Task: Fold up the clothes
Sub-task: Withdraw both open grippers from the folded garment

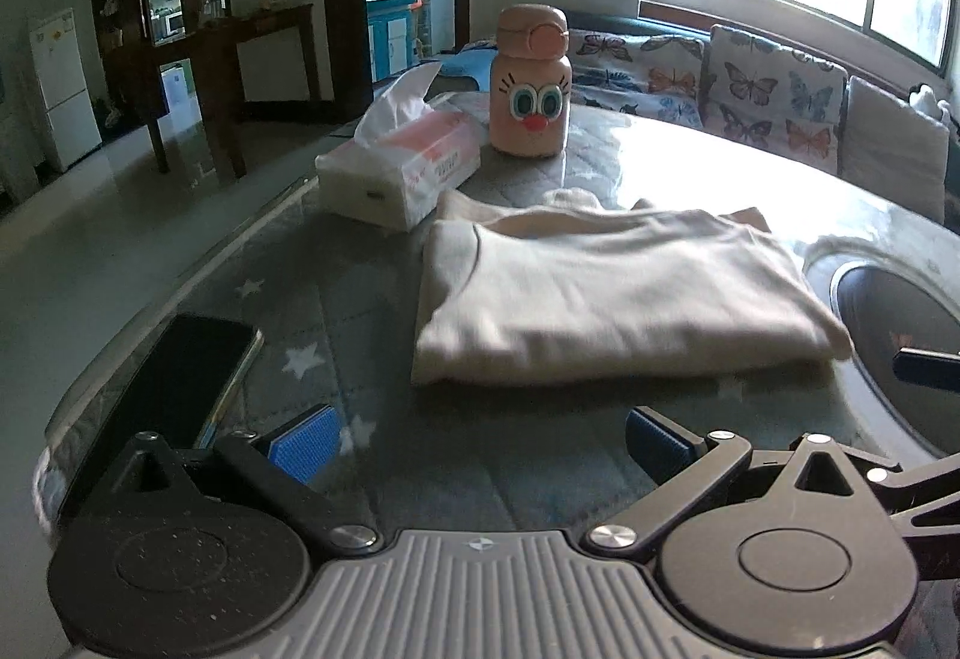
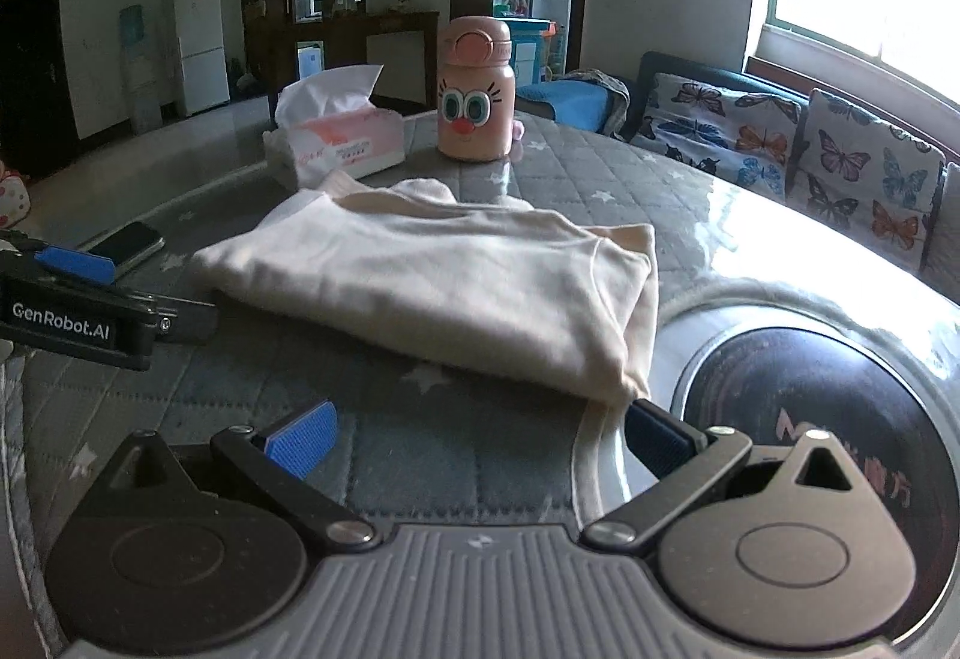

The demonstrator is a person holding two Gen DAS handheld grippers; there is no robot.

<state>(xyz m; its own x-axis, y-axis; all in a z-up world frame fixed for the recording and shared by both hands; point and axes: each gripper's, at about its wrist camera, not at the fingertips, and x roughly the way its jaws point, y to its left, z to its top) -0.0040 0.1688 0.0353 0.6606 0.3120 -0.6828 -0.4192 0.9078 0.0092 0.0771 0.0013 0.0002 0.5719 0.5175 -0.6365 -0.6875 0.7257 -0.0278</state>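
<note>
cloth (image 1: 618, 293), cream and already doubled into a compact stack, is laid flat on the counter (image 1: 336, 311) just ahead of the left hand-held gripper (image 1: 477, 440) and right hand-held gripper (image 2: 480, 437); both are spread, grasping nothing, so the fold is left undisturbed.

Folded cream garment (image 1: 606, 293) on table (image 1: 336, 311); left gripper (image 1: 480, 440) jaws apart, empty.

Left gripper (image 1: 480, 446) and right gripper (image 2: 480, 440) side by side, low, jaws wide apart, empty.
</note>
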